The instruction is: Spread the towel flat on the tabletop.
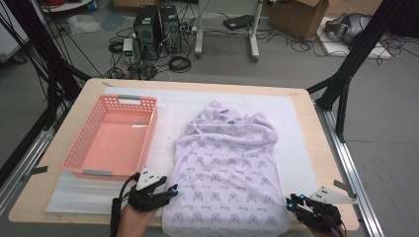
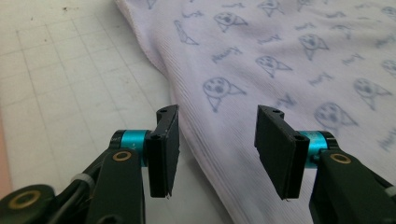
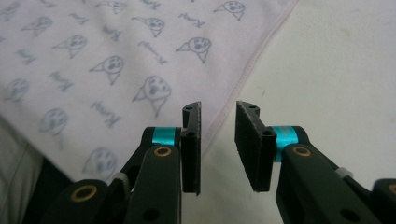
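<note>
**Both tools open at the near corners of the cloth**

A pale lilac cloth (image 1: 230, 165) printed with small blue dog faces lies spread on the white mat (image 1: 291, 133) that covers the wooden bench (image 1: 323, 163). Its far end is bunched into soft folds; its near end hangs at the bench's front edge.

The left tool (image 1: 170, 190) sits just beside the cloth's near left edge. In the left gripper view, the left tool (image 2: 217, 140) has its jaws standing apart over the hem of the cloth (image 2: 280, 60), with fabric lying under the gap and neither pad pressing on it. The gridded mat (image 2: 70, 84) shows to the side of that hem.

The right tool (image 1: 292, 202) is just beside the cloth's near right corner. In the right gripper view, the right tool (image 3: 218, 140) also has its jaws parted, more narrowly, above the stitched edge of the cloth (image 3: 93, 65), where fabric meets the mat (image 3: 336, 70). Nothing is clamped between them.

A pink slotted basket (image 1: 81, 153) stands on the mat beyond the cloth's left edge, near it but apart.
</note>
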Demonstrator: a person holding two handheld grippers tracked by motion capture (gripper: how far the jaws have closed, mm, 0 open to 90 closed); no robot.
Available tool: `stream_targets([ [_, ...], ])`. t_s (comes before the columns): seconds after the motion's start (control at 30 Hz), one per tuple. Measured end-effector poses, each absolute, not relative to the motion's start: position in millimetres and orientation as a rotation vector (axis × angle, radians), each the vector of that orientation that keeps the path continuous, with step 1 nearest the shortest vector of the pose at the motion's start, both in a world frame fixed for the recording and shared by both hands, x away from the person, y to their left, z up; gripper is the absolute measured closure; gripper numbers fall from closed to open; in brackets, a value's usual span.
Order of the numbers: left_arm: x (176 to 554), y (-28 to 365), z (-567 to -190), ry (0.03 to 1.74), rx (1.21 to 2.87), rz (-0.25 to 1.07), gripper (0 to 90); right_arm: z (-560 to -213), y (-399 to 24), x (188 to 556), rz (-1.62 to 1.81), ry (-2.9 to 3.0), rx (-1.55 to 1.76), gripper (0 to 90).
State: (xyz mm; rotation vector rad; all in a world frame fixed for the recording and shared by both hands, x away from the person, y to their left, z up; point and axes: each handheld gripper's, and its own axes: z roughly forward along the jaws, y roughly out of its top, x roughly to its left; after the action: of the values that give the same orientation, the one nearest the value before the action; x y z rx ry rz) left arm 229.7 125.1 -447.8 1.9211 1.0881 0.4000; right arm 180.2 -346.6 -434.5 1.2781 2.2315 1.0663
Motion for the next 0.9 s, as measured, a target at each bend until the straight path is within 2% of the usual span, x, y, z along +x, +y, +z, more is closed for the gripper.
stream_targets([
  [0.1,239.5,119.3,-452.9,1.092,1.943,0.405,51.6,-441.1,-337.0,196.8,1.04,2.232,1.281,59.3],
  [0.17,241.3,115.6,-451.9,1.091,1.971,0.453,58.4,-444.3,-331.6,206.8,1.016,2.236,1.27,55.2],
  [0.23,240.7,115.2,-452.3,1.083,1.972,0.467,68.8,-447.9,-328.7,213.2,1.014,2.237,1.257,55.9],
  [0.27,240.1,115.8,-451.8,1.072,1.978,0.446,76.3,-448.5,-328.5,214.3,1.028,2.233,1.26,60.4],
  [0.3,238.5,114.6,-451.8,1.064,1.984,0.454,85.5,-448.9,-327.9,213.9,1.043,2.238,1.257,68.5],
  [0.33,236.8,114.3,-451.5,1.056,1.992,0.461,86.0,-449.2,-327.7,212.7,1.065,2.253,1.244,83.0],
  [0.37,235.5,115.7,-451.1,1.059,1.99,0.447,86.3,-449.6,-326.6,210.4,1.083,2.268,1.233,85.6],
  [0.67,206.8,135.0,-444.6,1.042,1.975,0.381,86.5,-442.8,-335.7,184.8,1.074,2.323,1.198,87.5],
  [0.8,195.7,135.4,-443.6,0.998,1.977,0.353,85.3,-441.6,-337.4,175.5,1.077,2.392,1.185,85.6],
  [0.83,196.5,134.8,-442.6,0.969,1.969,0.369,80.8,-442.1,-337.4,174.5,1.088,2.396,1.198,80.0],
  [0.87,200.5,133.5,-441.7,0.956,1.949,0.376,67.7,-442.6,-337.8,175.9,1.104,2.384,1.213,67.3],
  [0.9,205.8,131.3,-440.5,0.965,1.928,0.387,59.1,-443.1,-337.9,179.4,1.134,2.353,1.252,61.7],
])
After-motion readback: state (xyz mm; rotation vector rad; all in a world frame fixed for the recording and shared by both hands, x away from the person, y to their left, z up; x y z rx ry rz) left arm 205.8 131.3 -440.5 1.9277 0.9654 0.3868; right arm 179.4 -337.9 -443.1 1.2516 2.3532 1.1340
